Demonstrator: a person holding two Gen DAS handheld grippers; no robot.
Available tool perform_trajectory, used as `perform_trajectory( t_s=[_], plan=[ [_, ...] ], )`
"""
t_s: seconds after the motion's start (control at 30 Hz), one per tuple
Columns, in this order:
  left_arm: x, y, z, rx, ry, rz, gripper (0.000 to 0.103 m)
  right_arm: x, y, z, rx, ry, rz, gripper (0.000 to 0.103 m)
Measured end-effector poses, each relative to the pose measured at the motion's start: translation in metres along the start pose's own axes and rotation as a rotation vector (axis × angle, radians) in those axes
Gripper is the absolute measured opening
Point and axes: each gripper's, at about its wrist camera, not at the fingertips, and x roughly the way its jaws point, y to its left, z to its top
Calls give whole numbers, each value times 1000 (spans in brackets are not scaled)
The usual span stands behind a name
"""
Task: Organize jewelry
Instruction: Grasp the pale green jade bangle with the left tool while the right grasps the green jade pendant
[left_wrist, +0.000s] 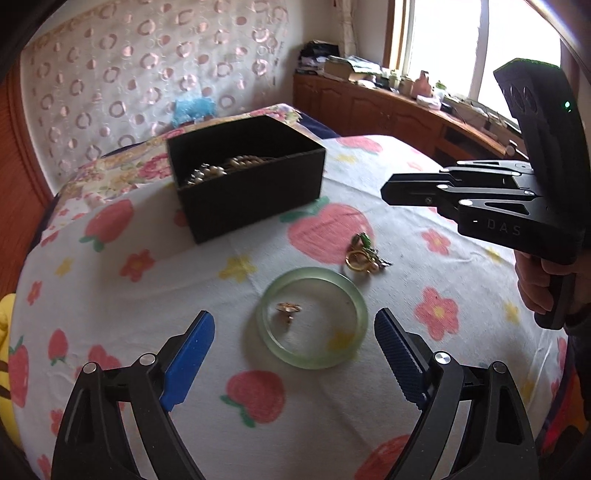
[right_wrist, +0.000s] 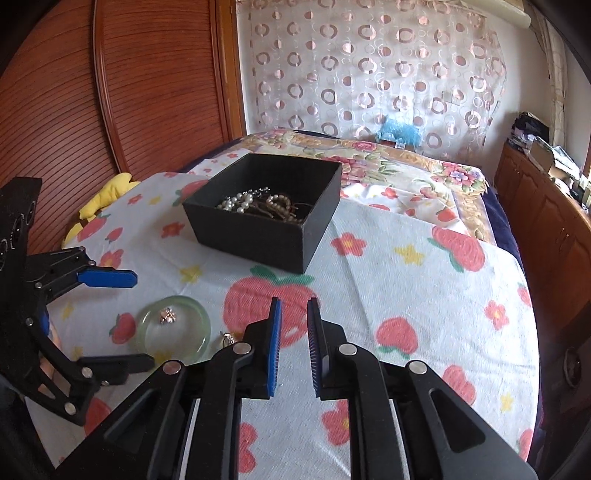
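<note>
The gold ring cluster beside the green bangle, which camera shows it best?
The left wrist view: the ring cluster lies in plain sight just beyond the bangle. In the right wrist view only a sliver peeks out beside the right gripper, which hides the rest.

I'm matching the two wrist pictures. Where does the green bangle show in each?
Left wrist view: green bangle lies low centre on the cloth, ahead of the open left gripper.
Right wrist view: it lies at lower left, beside the right gripper.
Shared landmark: black box.
</note>
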Motion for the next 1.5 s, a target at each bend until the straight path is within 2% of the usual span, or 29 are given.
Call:
perform_trajectory(
  t_s=[0.4, 0.47, 0.8, 0.87, 0.93, 1.17, 1.23, 1.27, 1.5],
  plan=[
    [20, -6, 0, 19, 61, 26, 85, 5, 3, -15, 7, 25, -3, 16],
    [21, -9, -1, 37, 57, 44, 85, 6, 2, -17, 7, 27, -3, 16],
    [19, -9, -3, 37, 52, 38, 85, 5, 0, -21, 0, 32, -18, 16],
    [18, -9, -4, 39, 45, 31, 79, 5, 1, -21, 1, 33, -16, 16],
    [14, -10, -4, 39, 34, 32, 68, 5, 2, -20, 4, 32, -10, 16],
    [3, -3, -5, -1, 0, 25, 67, 4, 4, -16, 13, 28, 11, 16],
    [-6, 1, -6, -21, -22, 21, 67, 5, 5, -14, 13, 25, 15, 26],
    [-9, 3, -6, -28, -30, 21, 67, 5, 6, -13, 12, 21, 19, 37],
    [-24, 9, -11, -41, -64, 30, 67, 22, 8, -4, 33, 70, 49, 38]
  ],
)
